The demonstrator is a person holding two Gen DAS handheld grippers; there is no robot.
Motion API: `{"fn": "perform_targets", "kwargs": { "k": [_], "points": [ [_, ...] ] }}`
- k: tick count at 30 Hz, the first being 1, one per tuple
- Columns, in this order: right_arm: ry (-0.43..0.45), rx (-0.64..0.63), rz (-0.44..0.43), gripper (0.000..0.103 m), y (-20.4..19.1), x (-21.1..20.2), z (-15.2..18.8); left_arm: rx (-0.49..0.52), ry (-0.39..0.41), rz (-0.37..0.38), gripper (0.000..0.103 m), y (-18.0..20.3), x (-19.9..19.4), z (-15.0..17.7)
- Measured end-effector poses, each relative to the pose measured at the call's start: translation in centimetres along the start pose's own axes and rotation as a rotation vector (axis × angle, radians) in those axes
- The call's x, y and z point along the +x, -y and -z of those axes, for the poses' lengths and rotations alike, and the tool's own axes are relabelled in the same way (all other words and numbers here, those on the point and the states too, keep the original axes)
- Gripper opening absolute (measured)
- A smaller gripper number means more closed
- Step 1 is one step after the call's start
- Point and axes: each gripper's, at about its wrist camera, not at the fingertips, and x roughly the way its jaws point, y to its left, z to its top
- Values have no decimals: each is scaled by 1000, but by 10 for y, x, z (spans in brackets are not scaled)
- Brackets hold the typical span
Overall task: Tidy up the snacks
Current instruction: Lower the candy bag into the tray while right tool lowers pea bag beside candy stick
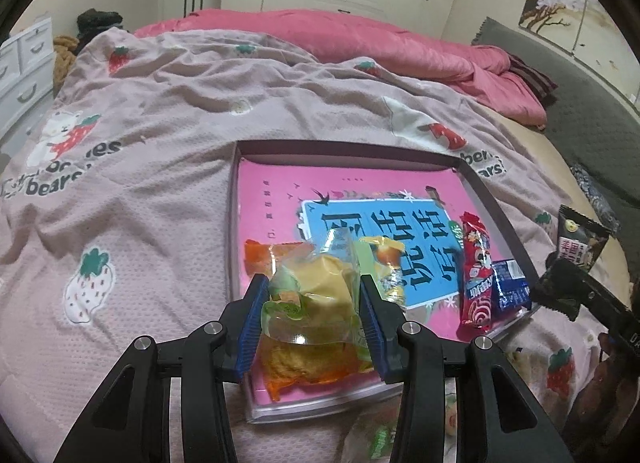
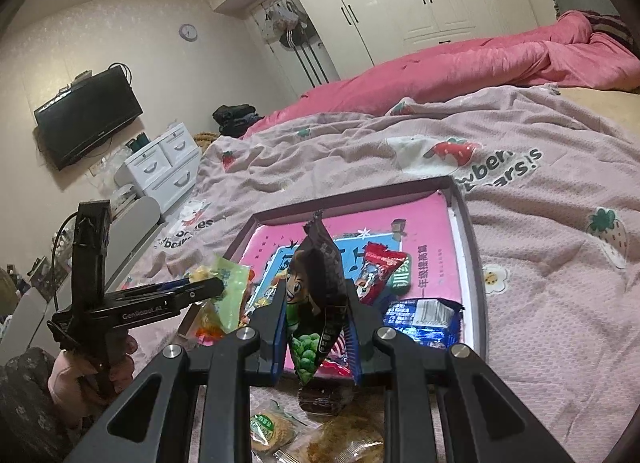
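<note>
Your left gripper (image 1: 314,295) pinches a clear cake pack (image 1: 316,295), and your right gripper (image 2: 316,315) pinches a dark pea pack (image 2: 320,303) by its middle. Both hang just above the near end of the tray (image 1: 486,193), which lies on the blanket (image 1: 140,103).

The pea pack stands on edge between the pads, its top flopping free. It looks slippery, so if you tilt or swing it, it could slide out and land outside the tray, near the loose snacks by the near rim.

The cake pack is soft; if you squeeze harder, you may crush it.

In the tray, a red pack (image 1: 476,271) and a blue pack (image 1: 508,289) crowd the right rim. Drop there and you pile them up.

The two grippers are close together above the tray, so moving both at once risks a collision.
</note>
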Motion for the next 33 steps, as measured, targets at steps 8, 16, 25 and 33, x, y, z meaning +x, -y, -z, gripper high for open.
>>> {"fn": "perform_targets", "kwargs": {
  "k": [8,16,25,33],
  "points": [
    [-40,0,-18,24,-2,15,5,17,-22,26,47,10,9,1],
    [-69,-17,-39,25,-7,27,7,27,-37,43,48,18,16,3],
    [-116,-40,-61,25,-15,43,11,34,-46,44,48,19,19,5],
    [-128,-41,-75,25,-15,51,11,45,-48,43,49,21,19,6]
  ]
}}
